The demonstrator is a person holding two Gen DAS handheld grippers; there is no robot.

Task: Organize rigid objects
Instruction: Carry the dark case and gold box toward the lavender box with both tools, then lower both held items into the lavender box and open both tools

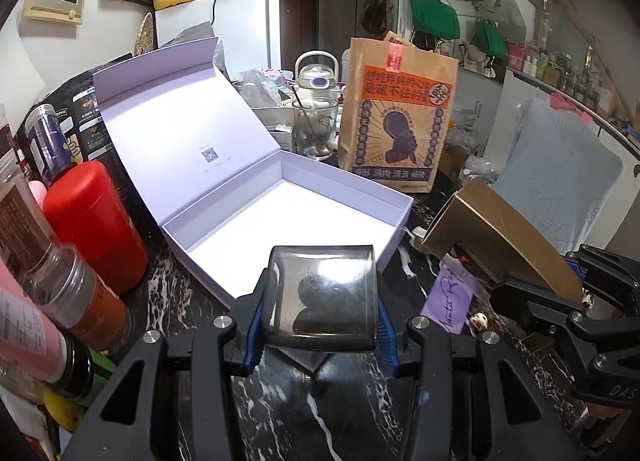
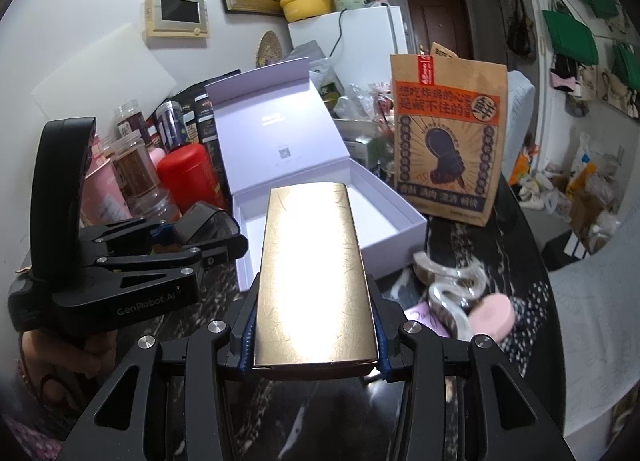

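Two claws full above the dark bench, left claw point(image 1: 320, 301) squeezing a smoky clear case point(image 1: 323, 297), right claw point(image 2: 316, 325) squeezing a gold box point(image 2: 314, 273), open white box point(image 1: 288, 217) at twelve o'clock; could bump together and drop things.

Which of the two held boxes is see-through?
The smoky case in the left gripper: dark contents show through it. The gold box in the right gripper is opaque.
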